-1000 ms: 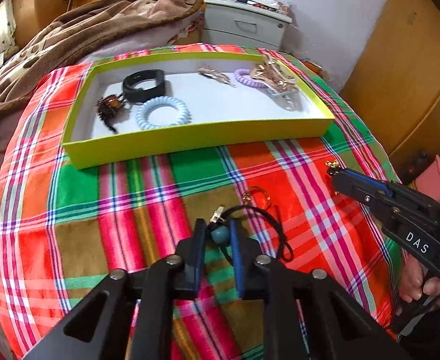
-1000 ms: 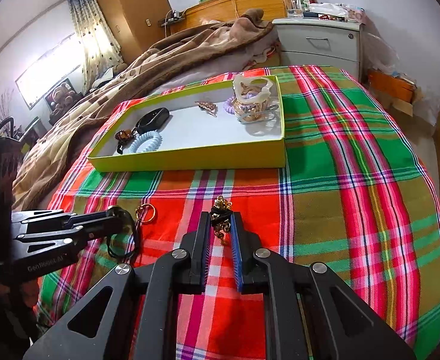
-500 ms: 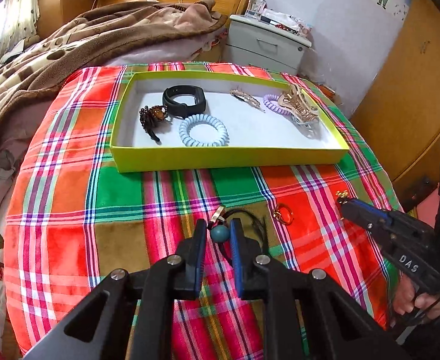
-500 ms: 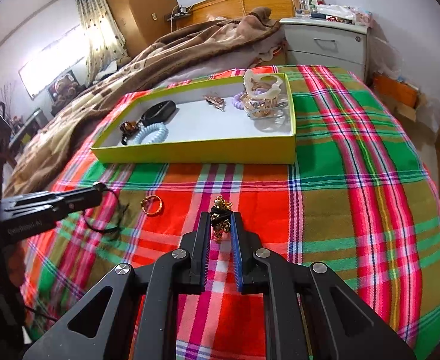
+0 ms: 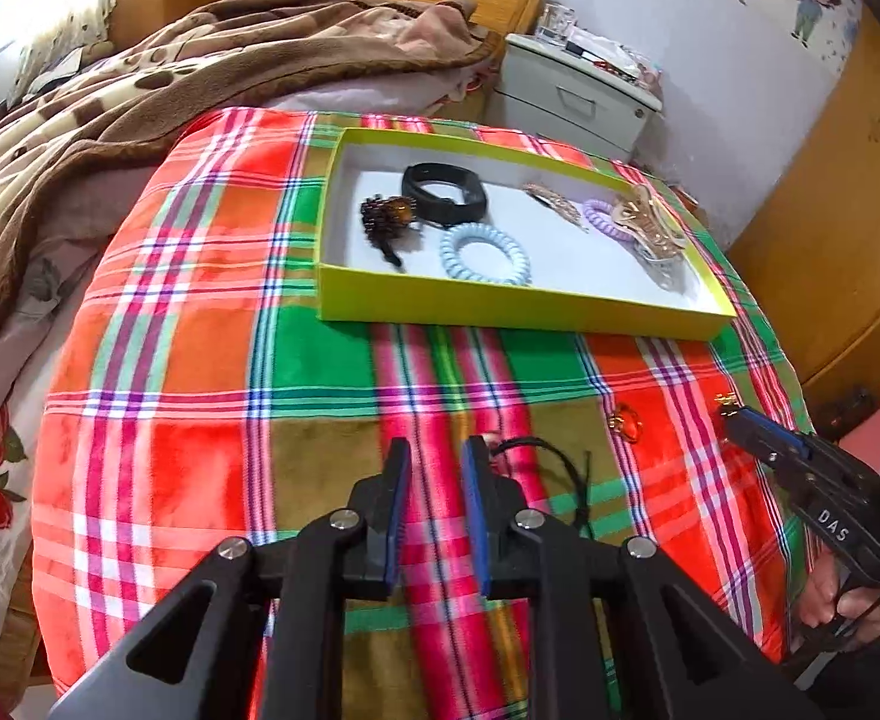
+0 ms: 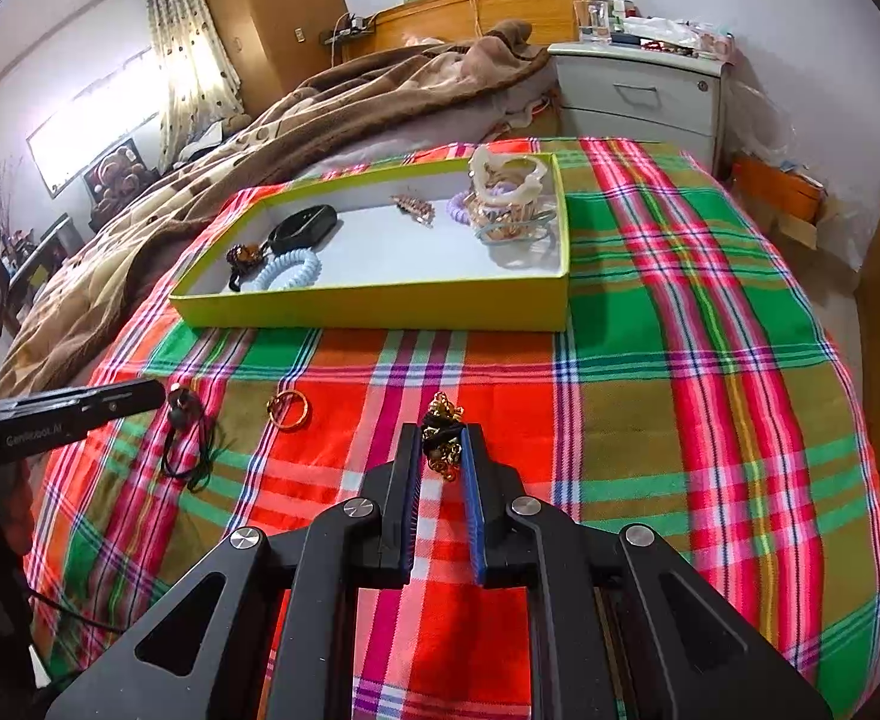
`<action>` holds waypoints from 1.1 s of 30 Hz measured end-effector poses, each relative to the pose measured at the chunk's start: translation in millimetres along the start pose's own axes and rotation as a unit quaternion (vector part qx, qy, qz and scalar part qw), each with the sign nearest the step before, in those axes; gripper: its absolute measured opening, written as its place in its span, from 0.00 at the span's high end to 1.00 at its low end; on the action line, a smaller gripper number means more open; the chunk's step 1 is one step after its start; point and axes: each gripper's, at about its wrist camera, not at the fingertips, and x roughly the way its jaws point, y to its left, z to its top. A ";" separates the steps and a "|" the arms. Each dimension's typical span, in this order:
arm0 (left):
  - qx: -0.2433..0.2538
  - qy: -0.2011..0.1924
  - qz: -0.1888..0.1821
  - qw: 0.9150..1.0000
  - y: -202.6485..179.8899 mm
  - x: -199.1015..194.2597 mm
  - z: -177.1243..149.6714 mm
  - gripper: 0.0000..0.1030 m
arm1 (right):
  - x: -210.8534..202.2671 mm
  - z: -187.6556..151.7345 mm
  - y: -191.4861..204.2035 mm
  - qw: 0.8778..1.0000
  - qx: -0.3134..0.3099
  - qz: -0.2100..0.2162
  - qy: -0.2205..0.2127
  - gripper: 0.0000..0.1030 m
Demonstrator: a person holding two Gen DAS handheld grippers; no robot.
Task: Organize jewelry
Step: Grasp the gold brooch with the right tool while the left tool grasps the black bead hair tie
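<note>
The right tool (image 6: 440, 450) pinches a gold-and-black charm (image 6: 442, 441) that may slip before the tray (image 6: 374, 303), while the left tool (image 5: 434, 468), jaws narrowly apart and empty, could snag the cord (image 5: 551, 468).

The left gripper (image 5: 434, 462) hides part of the cord (image 5: 551, 468) at 3 o'clock of its tip. The clips (image 5: 650, 228), heaped at the tray's (image 5: 500, 312) 3 o'clock end, cannot be counted.
</note>
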 end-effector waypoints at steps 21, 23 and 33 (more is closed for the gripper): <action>0.049 0.015 0.028 0.998 -16.5 19.4 4.0 0.84 | 5.1 0.4 -2.6 1.000 0.007 0.004 0.006 0.87; 0.042 0.015 0.025 0.999 -14.5 19.4 4.7 0.84 | 5.1 0.5 -2.8 1.000 0.007 0.004 0.005 0.87; 0.029 -0.006 0.009 1.000 -10.9 7.0 10.4 0.84 | 3.2 2.8 1.0 1.000 0.005 0.007 0.000 0.87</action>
